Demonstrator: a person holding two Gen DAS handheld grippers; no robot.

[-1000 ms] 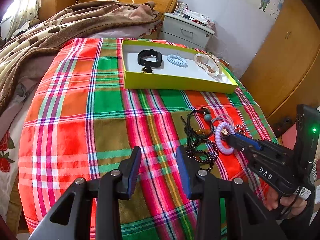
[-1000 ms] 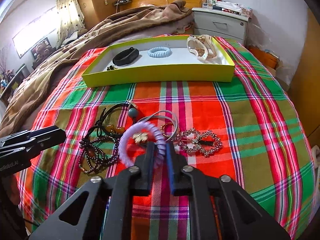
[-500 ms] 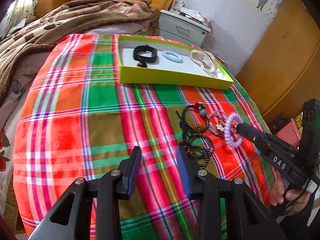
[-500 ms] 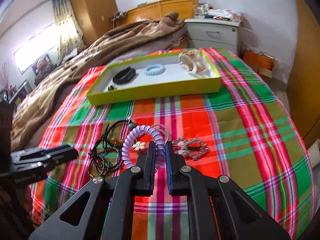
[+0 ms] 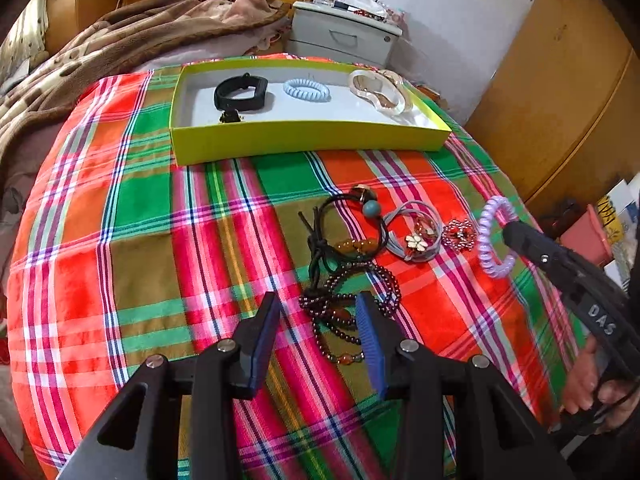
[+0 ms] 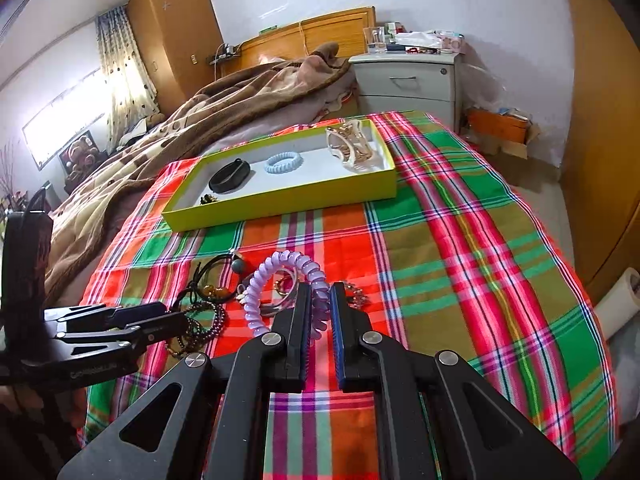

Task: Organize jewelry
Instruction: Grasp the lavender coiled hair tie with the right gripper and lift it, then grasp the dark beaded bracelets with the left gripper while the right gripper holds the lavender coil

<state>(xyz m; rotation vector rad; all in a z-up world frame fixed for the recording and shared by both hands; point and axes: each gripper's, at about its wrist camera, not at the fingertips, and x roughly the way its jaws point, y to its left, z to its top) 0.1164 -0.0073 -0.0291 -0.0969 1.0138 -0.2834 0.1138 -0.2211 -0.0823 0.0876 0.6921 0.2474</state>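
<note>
Two jaws work here: the right gripper (image 6: pixel 320 312) pinches a ribbed lilac coil (image 6: pixel 280 280), lifted off the plaid cloth (image 6: pixel 460 280), presumably bound for the tray (image 6: pixel 280 204) ahead. The left gripper (image 5: pixel 316 332), empty, is opening over glossy dark beads (image 5: pixel 340 304) just ahead.

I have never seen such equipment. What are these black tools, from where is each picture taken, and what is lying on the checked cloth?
No robot: a person holds a two-finger gripper in each hand, each with its own forward-looking camera. The left gripper is empty, its jaws opening above the dark bead bracelets. The right gripper pinches a purple coil hair tie, lifted off the plaid cloth. More hair ties and a sparkly clip lie loose. The yellow box already holds a black band, a blue coil tie and a clear hair clip.
</note>
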